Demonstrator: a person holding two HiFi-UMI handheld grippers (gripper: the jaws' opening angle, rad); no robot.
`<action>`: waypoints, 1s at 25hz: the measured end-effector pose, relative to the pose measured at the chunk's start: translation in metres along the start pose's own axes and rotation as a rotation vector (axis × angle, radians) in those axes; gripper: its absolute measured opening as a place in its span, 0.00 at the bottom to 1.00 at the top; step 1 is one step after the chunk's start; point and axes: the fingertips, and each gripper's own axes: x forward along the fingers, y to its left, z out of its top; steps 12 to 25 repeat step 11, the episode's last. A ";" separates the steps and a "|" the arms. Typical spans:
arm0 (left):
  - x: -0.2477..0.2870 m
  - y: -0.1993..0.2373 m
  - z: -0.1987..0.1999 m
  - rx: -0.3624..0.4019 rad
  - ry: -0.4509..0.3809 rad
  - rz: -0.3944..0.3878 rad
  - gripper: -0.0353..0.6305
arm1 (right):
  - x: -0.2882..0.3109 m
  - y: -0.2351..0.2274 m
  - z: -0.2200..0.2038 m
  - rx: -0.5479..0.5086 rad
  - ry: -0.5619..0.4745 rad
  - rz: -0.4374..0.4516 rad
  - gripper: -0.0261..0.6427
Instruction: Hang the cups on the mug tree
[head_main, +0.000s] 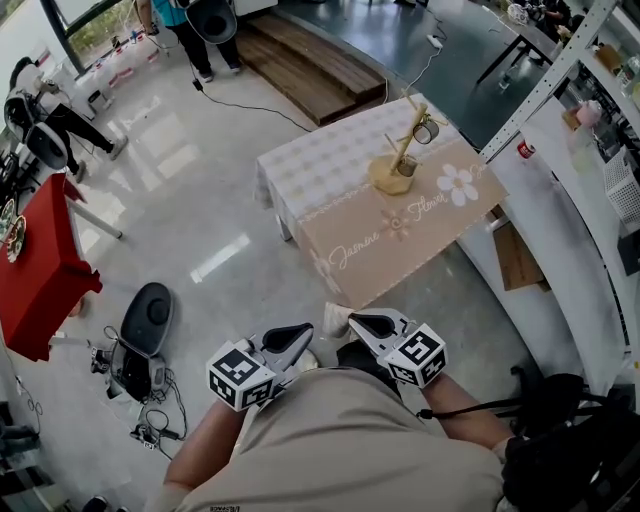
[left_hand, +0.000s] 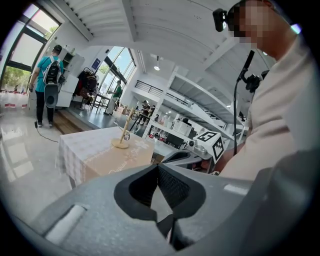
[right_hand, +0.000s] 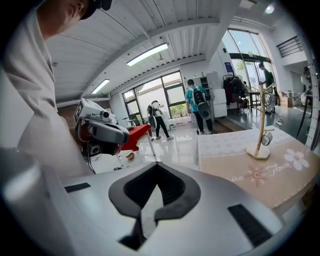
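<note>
A wooden mug tree (head_main: 401, 158) stands at the far side of a low table with a beige flowered cloth (head_main: 390, 235). One clear cup (head_main: 427, 130) hangs on an upper peg, and a second cup (head_main: 404, 166) sits low by the base. Both grippers are held close to my body, well short of the table. My left gripper (head_main: 296, 339) and right gripper (head_main: 366, 324) point toward each other, jaws shut and empty. In the left gripper view the tree (left_hand: 123, 134) is small and far beyond the shut left gripper (left_hand: 158, 167). The right gripper view shows the right gripper (right_hand: 156, 165) shut, with the tree (right_hand: 259, 122) and hanging cup (right_hand: 267, 138) at right.
Shiny floor lies between me and the table. A red-covered table (head_main: 35, 260) stands at left, with a dark device and cables (head_main: 140, 345) on the floor near it. A white counter and shelving (head_main: 590, 230) run along the right. A wooden platform (head_main: 300, 65) and people are beyond.
</note>
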 end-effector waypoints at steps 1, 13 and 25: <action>-0.002 0.000 -0.001 -0.004 -0.003 0.003 0.07 | 0.001 0.002 0.000 -0.004 0.002 0.005 0.06; -0.011 0.002 -0.019 -0.029 -0.023 0.011 0.07 | 0.008 0.021 -0.006 -0.047 0.042 0.043 0.06; -0.011 0.002 -0.019 -0.029 -0.023 0.011 0.07 | 0.008 0.021 -0.006 -0.047 0.042 0.043 0.06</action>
